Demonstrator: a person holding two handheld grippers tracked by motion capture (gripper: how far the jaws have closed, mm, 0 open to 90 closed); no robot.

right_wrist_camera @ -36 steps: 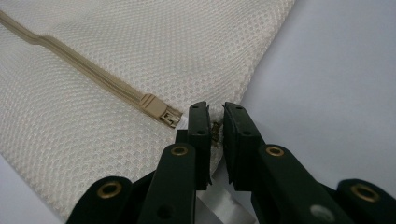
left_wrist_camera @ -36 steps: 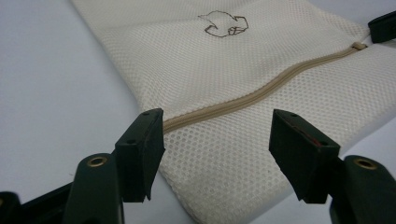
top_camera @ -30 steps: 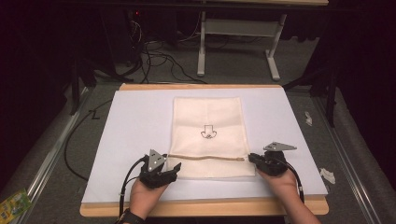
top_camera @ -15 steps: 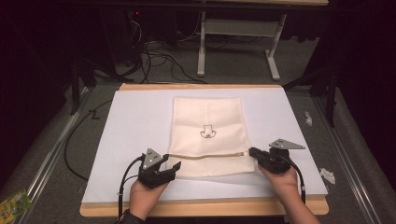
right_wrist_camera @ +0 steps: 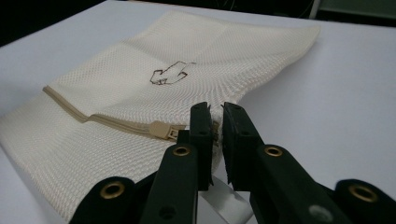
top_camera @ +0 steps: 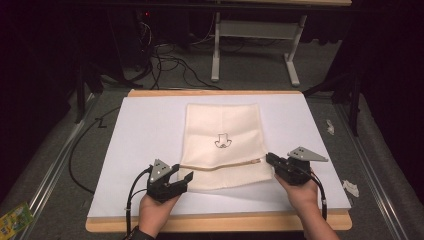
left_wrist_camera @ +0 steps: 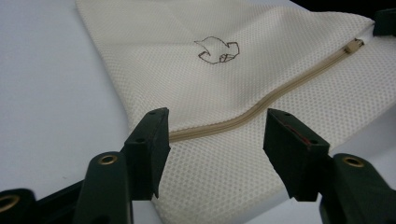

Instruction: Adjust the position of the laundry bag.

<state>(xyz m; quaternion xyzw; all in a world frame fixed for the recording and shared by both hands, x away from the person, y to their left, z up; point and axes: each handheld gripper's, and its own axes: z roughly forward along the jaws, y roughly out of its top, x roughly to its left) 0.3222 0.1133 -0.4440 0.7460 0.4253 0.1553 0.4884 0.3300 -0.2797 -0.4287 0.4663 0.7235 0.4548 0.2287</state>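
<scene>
Dark room all around, with grey carpet, a tangle of cables [top_camera: 165, 60] on the floor behind and a white frame leg [top_camera: 216, 50] of another desk further back. My bench [top_camera: 150, 125] is a wooden board with a white sheet over it, and the wood shows as a thin strip along the near and far edges. Sitting in the middle is the cream mesh bag [top_camera: 222, 125], flat, with a little drawn logo [top_camera: 221, 141] on it and a tan zipper [top_camera: 220, 165] running across its near part. There's loads of bare white on both sides of the bag, and a good band beyond its far edge too, so plenty of room to swing either way. The near edge of the bag is fairly close to the front of the bench, where my hands come in. My left gripper [top_camera: 176, 178] sits just off the bag's near-left corner, fingers [left_wrist_camera: 149, 140] spread wide with nothing in them; in the left gripper view the left end of the zipper runs between them, with the mesh underneath. My right gripper [top_camera: 271, 160] is at the bag's right edge, fingers [right_wrist_camera: 201, 135] pinched almost together on the edge of the mesh just past the zipper pull [right_wrist_camera: 163, 129]. A couple of small white scraps [top_camera: 350, 187] lie on the carpet off to the right, and a bit of green packaging [top_camera: 12, 220] at the near left.
</scene>
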